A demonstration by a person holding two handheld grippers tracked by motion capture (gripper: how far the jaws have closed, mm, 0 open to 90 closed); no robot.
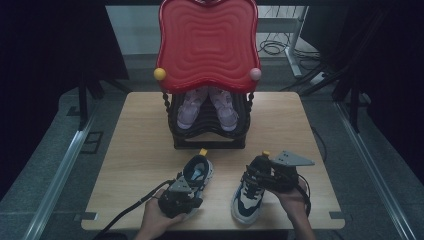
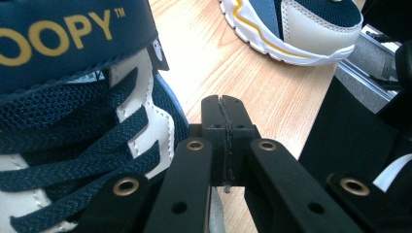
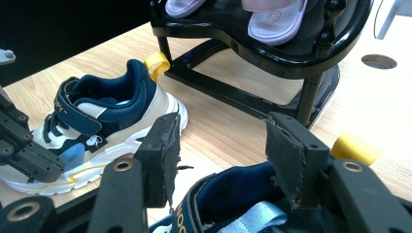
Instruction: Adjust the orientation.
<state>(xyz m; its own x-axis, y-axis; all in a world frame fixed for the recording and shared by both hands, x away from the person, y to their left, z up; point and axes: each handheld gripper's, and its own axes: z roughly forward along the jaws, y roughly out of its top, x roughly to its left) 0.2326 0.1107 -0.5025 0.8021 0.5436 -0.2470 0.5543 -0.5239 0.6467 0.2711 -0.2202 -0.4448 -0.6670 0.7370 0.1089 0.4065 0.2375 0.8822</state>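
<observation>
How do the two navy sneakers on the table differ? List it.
The left sneaker lies nearer the black rack, beside the shut left hand-held gripper, which pinches nothing. The right sneaker lies nearer the table's front edge, and the right hand-held gripper stands open over its collar. Both are navy and white, have yellow heel loops, and point toward the person.

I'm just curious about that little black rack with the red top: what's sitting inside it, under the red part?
A pair of pale pink-lilac shoes sits side by side on the black rack's shelf. The red top covers their heels.
</observation>
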